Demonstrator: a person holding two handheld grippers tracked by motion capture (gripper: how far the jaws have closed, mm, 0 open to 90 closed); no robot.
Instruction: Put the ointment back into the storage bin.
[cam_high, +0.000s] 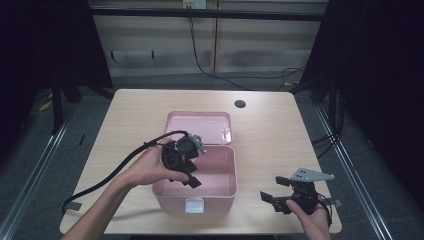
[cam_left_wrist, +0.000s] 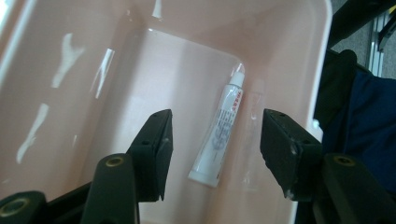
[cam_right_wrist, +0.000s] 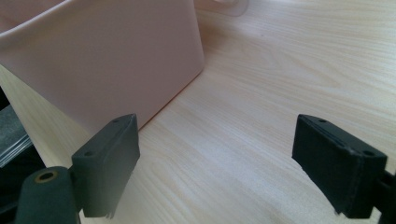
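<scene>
Black blocky gripper (cam_left_wrist: 215, 140) above smooth tube (cam_left_wrist: 219, 135).

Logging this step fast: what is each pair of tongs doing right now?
Left tongs: open above the tube lying in the pink box, not touching it.
Right tongs: open, empty, over the table.

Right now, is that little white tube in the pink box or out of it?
In: the tube lies flat on the floor of the open box.
</scene>
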